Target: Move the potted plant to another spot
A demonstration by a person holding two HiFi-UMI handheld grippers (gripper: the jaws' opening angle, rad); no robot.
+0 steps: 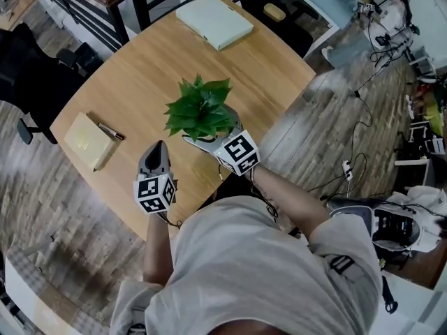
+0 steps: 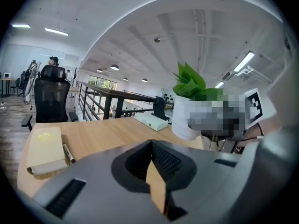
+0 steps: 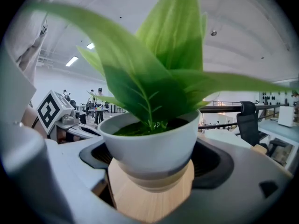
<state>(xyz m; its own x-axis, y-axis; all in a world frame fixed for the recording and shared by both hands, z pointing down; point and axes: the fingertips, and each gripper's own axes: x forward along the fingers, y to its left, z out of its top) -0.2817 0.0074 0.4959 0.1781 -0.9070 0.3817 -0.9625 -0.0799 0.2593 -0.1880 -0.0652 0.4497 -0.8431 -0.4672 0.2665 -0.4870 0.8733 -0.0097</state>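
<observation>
The potted plant (image 1: 201, 109) has green leaves in a white pot (image 3: 149, 141) with a tan base, and it is near the middle of the round wooden table (image 1: 140, 61). My right gripper (image 1: 209, 142) reaches in from the near side, and its two jaws press on either side of the pot (image 3: 149, 157). I cannot tell whether the pot rests on the table or hangs just above it. My left gripper (image 1: 160, 146) hovers to the left of the plant, shut with nothing in it (image 2: 152, 146). From it the plant (image 2: 187, 108) shows to the right.
A yellowish notebook (image 1: 87, 139) with a pen (image 1: 110, 132) beside it lies at the table's left. A pale green box (image 1: 214, 19) lies at the far side. A black chair (image 1: 28, 68) stands left of the table. Cables (image 1: 356, 138) run over the floor on the right.
</observation>
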